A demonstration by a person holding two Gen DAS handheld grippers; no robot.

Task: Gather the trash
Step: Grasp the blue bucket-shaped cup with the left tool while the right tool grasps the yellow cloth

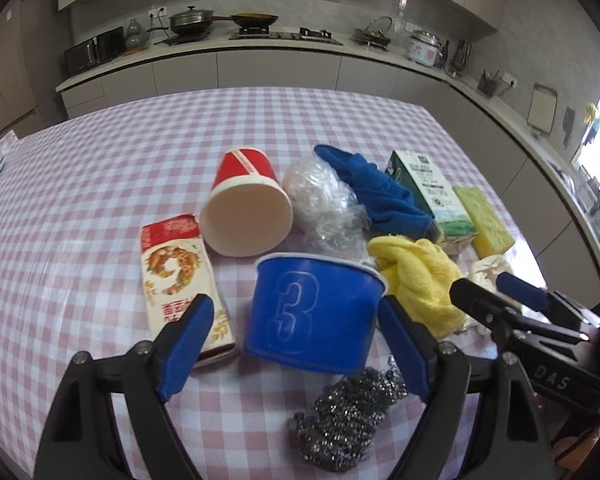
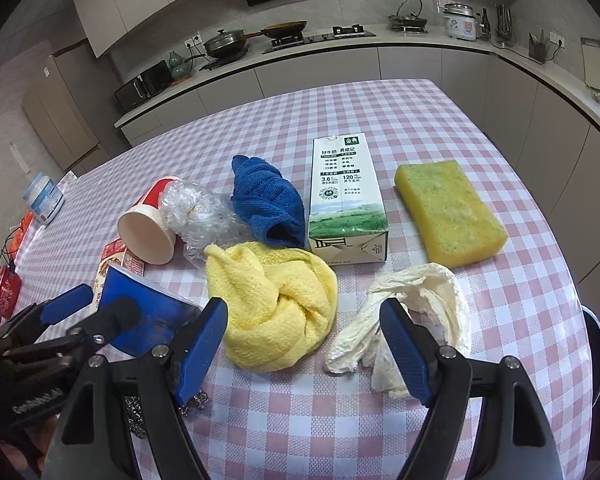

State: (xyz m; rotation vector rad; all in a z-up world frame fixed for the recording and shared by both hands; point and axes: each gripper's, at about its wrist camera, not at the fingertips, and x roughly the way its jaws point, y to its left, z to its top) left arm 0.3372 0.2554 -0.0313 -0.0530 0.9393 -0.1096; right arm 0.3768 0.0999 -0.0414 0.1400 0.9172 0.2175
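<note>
A blue cup marked 3 point(image 1: 312, 312) lies on its side between the fingers of my open left gripper point(image 1: 296, 320), neither pad pressing it. It also shows in the right wrist view point(image 2: 148, 312). Around it lie a red paper cup point(image 1: 246, 208), a snack packet point(image 1: 180, 276), crumpled clear plastic point(image 1: 324, 204), a milk carton point(image 2: 346, 200) and crumpled white paper point(image 2: 412, 312). My right gripper point(image 2: 304, 332) is open and empty, with the white paper at its right finger and a yellow cloth point(image 2: 276, 304) at its left.
A blue cloth point(image 2: 268, 200), a yellow sponge point(image 2: 448, 212) and a steel scourer point(image 1: 348, 420) also lie on the pink checked table point(image 1: 100, 184). A white jar point(image 2: 44, 198) and a red kettle point(image 2: 4, 292) stand at the left edge. Kitchen counters run behind.
</note>
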